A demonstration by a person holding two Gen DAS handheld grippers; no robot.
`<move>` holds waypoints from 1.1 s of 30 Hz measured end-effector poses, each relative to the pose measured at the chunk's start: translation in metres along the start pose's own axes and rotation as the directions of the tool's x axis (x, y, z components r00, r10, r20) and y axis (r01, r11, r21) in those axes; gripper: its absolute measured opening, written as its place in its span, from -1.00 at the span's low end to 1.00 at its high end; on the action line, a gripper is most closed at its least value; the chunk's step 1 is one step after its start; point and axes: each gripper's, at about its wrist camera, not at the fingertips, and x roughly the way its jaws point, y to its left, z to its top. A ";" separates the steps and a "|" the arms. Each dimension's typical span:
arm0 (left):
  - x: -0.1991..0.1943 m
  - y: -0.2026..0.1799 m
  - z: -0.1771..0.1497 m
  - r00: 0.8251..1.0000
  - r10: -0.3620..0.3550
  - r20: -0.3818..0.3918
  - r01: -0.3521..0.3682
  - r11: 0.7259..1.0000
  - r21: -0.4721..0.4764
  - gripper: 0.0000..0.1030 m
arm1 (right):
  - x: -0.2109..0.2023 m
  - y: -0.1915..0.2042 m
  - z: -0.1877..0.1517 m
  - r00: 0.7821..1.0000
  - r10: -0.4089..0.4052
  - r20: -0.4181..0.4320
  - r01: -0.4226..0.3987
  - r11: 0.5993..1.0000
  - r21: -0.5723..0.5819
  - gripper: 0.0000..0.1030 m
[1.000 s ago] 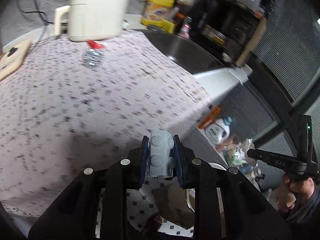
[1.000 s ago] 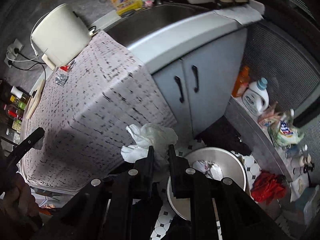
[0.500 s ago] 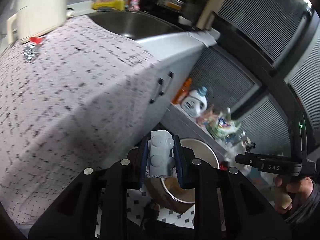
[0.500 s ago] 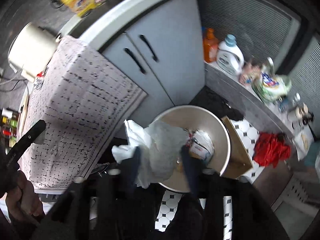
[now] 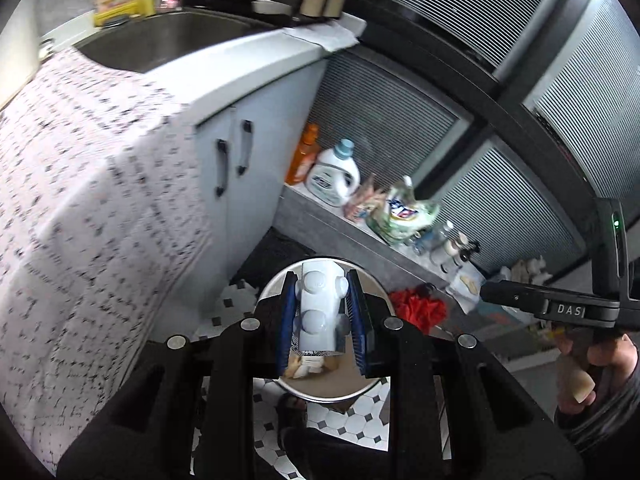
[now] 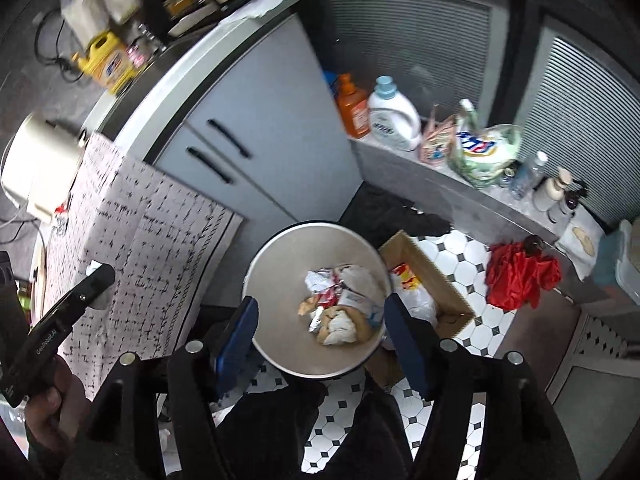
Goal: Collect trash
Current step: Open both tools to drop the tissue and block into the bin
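Note:
A round metal trash bin stands on the tiled floor with crumpled paper, wrappers and a white tissue inside. My right gripper hangs right above it. Its jaws are opening, with nothing between the blue pads. My left gripper is shut on a silver-white blister pack, which sticks up between its pads. It hovers over the same bin, whose rim shows below and around the fingers.
A cardboard box holding a plastic bag touches the bin's right side. A red cloth lies by a low ledge with detergent bottles. Grey cabinet doors and the table's patterned cloth are on the left.
Both grippers swung from the table's edge over to the bin. The right jaws opened and the white tissue dropped into the bin. The left still grips the blister pack.

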 end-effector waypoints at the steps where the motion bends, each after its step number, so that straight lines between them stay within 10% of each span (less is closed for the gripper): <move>1: 0.003 -0.004 0.000 1.000 -0.007 -0.005 0.007 1.000 0.009 -0.52 | -0.003 -0.005 -0.001 1.000 -0.005 0.005 0.005 1.000 0.011 0.26; 10: 0.037 -0.039 0.003 0.994 -0.074 -0.085 0.080 0.994 0.074 -0.51 | -0.030 -0.042 -0.012 0.998 -0.046 0.048 0.042 0.996 0.084 0.31; 17: 0.039 -0.047 0.011 0.994 -0.084 -0.070 0.090 0.992 0.088 0.30 | -0.037 -0.060 -0.015 0.996 -0.059 0.063 0.051 0.990 0.129 0.33; 33: -0.031 0.016 0.018 0.994 0.079 0.081 -0.075 0.996 -0.056 0.85 | -0.021 0.016 0.013 0.997 0.041 0.073 -0.038 0.998 -0.044 0.70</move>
